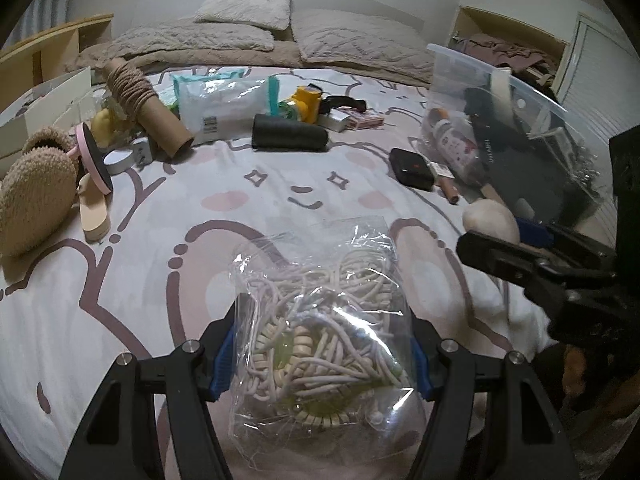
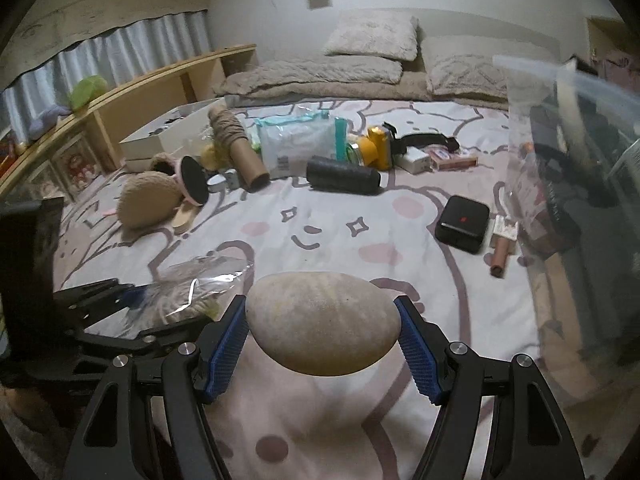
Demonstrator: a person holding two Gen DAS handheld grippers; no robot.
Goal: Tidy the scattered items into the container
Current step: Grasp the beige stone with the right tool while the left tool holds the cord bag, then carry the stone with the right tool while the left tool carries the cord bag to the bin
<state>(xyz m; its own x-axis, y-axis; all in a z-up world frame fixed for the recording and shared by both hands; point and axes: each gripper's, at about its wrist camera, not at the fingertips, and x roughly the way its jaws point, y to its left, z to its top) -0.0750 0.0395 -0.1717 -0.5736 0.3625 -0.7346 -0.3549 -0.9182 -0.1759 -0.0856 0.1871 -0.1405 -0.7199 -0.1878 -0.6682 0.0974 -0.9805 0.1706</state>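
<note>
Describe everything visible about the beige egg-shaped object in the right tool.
The egg-shaped object is pale beige with faint mottling and a matte, smooth-looking surface. It lies sideways, held above the patterned bedspread between the blue ribbed pads of the right tool, which press both its ends. Its material cannot be told.

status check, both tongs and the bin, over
Left tongs shut on bag of cords. Right tongs shut on beige egg. Clear bin ahead right, path open.
</note>
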